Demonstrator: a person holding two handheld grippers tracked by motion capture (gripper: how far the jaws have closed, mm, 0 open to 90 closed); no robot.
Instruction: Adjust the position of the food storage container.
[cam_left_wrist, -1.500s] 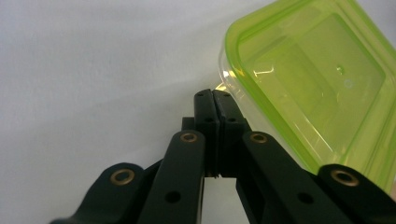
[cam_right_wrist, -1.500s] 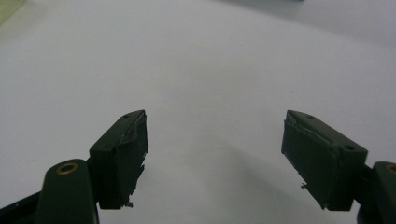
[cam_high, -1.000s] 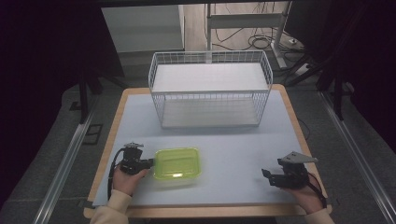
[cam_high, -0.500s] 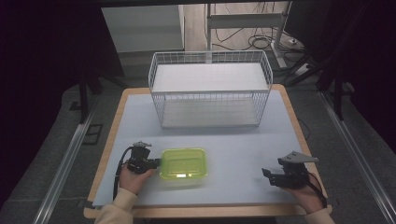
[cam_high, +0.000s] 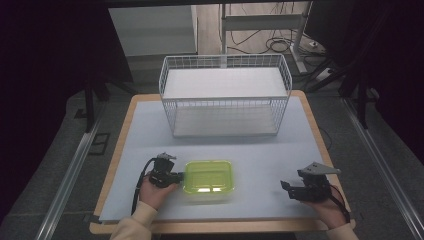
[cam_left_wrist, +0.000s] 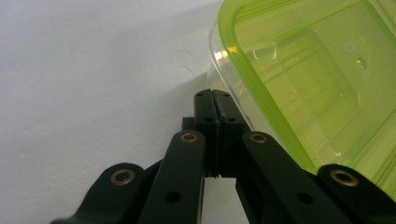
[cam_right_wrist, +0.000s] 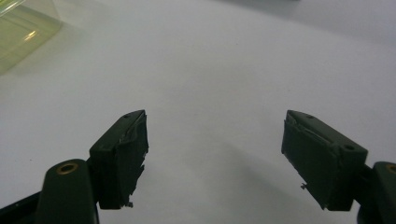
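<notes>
Work in hand: nudging the green container (cam_high: 209, 176) across the table (cam_high: 260, 165), by my reading
Left gripper (cam_high: 172, 177): jaws pressed flat together with nothing between them; tips just beside the container's near-left rim, in the left gripper view (cam_left_wrist: 213, 100) touching or almost touching its clear wall; cannot tell which
Key relation: container lies to the right of the left jaws; its long axis runs left to right across the table; left hand much the nearer
Right gripper (cam_high: 292, 188): jaws wide apart, nothing between them; well apart from the container, resting low at the near right
Container: near edge of the table, left of centre; upright; translucent
Wire basket (cam_high: 225, 97): at the far side, well apart from the container
Surface: pale grey mat on a wood-edged table
Room: dark; cables on the floor behind
</notes>
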